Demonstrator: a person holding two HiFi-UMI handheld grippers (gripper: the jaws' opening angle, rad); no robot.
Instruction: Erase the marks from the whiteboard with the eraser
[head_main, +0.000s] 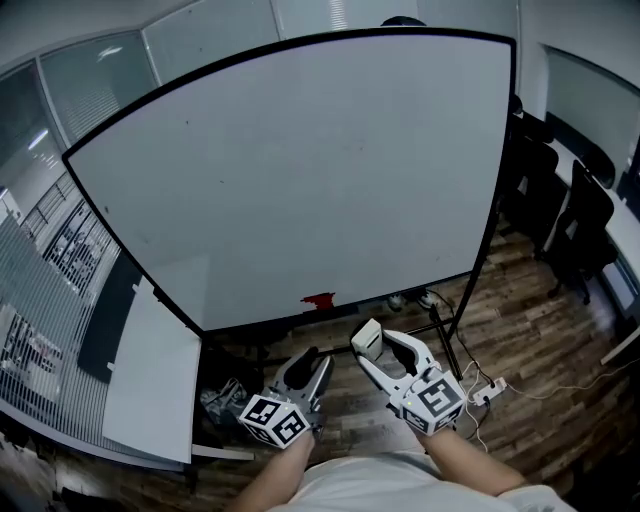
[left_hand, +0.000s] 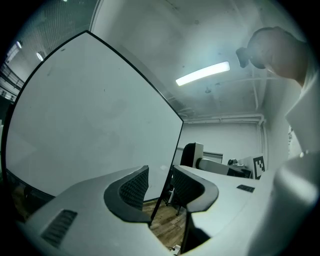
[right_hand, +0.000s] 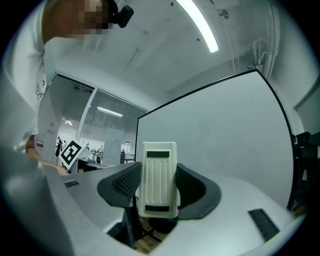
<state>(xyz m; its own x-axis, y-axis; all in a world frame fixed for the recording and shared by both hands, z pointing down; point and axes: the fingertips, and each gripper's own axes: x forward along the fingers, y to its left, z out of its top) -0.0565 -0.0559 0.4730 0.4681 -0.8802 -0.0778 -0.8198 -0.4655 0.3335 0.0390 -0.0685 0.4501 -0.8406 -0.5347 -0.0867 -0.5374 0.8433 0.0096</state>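
One eraser (right_hand: 159, 182) clamped in right claw (right_hand: 159, 172) | left claw (left_hand: 160, 181) ajar, empty

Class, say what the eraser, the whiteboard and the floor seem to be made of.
Cream ribbed rectangular eraser: apparently moulded plastic, matt, with straight grooves.
Large black-framed whiteboard: smooth white coated panel, probably.
Brown plank floor: wood or laminate; grain and seams show.

We see a dark wood floor (head_main: 545, 330), black office chairs (head_main: 582, 222) at right, and a white power strip (head_main: 489, 389) with cables on the floor. A white panel (head_main: 150, 375) is at left, glass partitions (head_main: 95, 75) stand behind, and a ceiling strip light (left_hand: 202, 73) is lit.
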